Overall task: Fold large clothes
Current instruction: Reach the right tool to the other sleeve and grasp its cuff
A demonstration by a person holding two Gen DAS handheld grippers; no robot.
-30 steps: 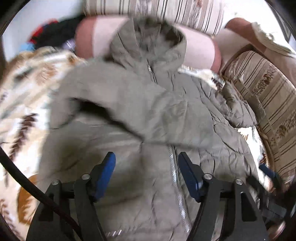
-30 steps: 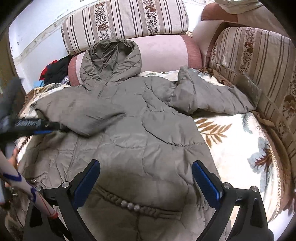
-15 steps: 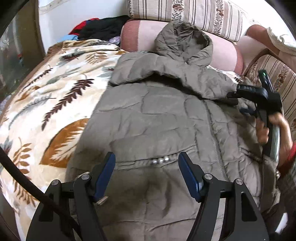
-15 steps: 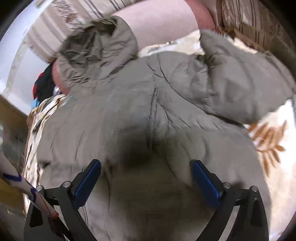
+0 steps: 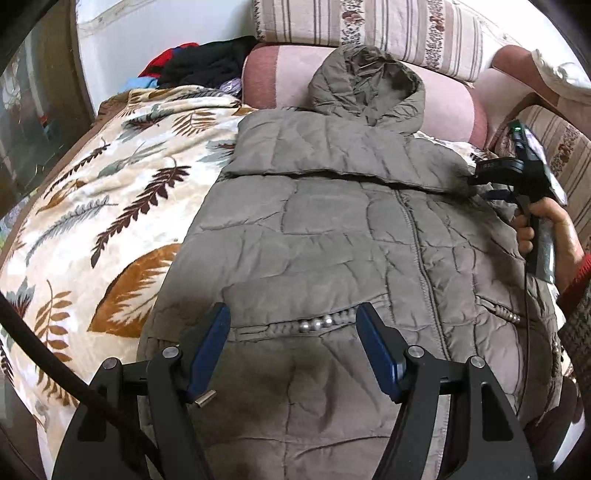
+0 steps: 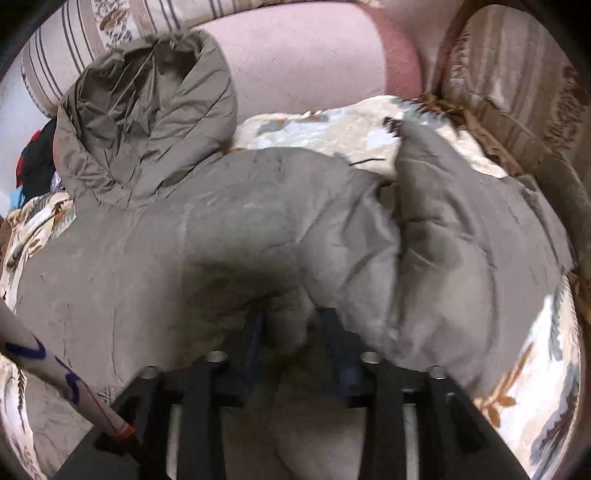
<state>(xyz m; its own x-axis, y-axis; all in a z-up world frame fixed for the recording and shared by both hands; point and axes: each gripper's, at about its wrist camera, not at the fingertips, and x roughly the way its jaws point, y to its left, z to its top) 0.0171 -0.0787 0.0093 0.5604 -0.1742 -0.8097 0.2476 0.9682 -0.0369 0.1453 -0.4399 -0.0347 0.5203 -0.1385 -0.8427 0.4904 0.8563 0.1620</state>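
An olive-grey hooded puffer jacket [image 5: 351, 236] lies front up on a leaf-patterned blanket [image 5: 110, 206], hood [image 5: 365, 85] resting against a pink bolster. Its left sleeve is folded across the chest. My left gripper [image 5: 293, 347] is open and empty above the jacket's lower front, near a beaded pocket trim. My right gripper [image 6: 291, 332] is shut on a pinch of jacket fabric [image 6: 288, 317] near the right shoulder; it shows in the left wrist view [image 5: 517, 177] at the jacket's right edge. The right sleeve [image 6: 469, 236] lies spread to the right.
A pink bolster [image 5: 280, 77] and striped cushions [image 5: 369, 22] line the back. A striped sofa arm [image 6: 517, 92] stands on the right. A pile of dark and red clothes [image 5: 199, 66] lies at the back left.
My right gripper moved forward onto the jacket and closed on a fold of fabric near the right shoulder. My left gripper pulled back toward the hem and stayed open.
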